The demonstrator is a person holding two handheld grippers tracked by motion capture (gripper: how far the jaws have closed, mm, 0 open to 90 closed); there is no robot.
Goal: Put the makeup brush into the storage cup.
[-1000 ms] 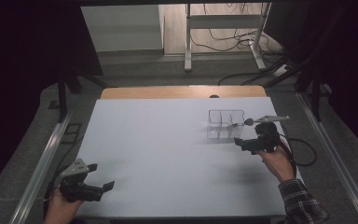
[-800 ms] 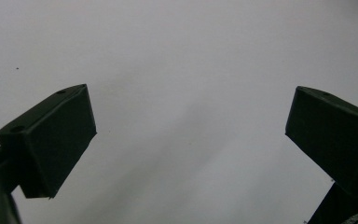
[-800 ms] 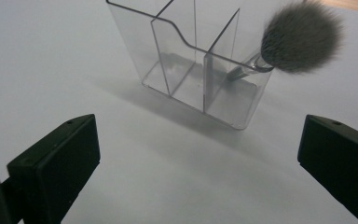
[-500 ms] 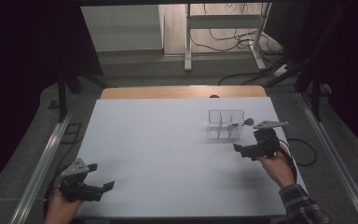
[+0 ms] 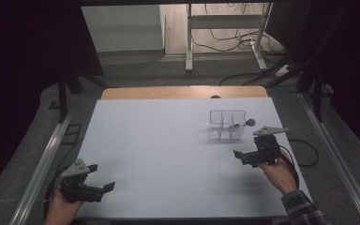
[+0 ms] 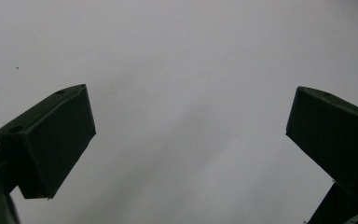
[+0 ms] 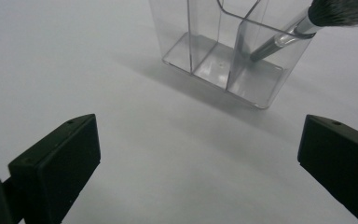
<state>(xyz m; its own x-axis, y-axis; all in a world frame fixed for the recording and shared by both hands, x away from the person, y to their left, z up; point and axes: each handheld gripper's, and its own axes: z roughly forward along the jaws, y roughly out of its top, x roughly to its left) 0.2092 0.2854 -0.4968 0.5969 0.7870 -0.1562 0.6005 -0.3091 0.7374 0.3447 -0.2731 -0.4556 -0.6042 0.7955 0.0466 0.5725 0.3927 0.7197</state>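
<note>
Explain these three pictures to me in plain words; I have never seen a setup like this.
No machine works here: a person sits at a pale white table with a hand-held black two-jaw gripper in each hand. The high view looks down from above: the left gripper sits at the near left corner, the right gripper near the right edge. The other two pictures come from cameras riding on each gripper, looking out between its own black jaws. Both pairs of jaws stand wide apart and hold nothing. On the table stands a clear plastic organizer with several compartments, just ahead of the right gripper. A dark-bristled brush with a silvery handle leans tilted in one compartment.
</note>
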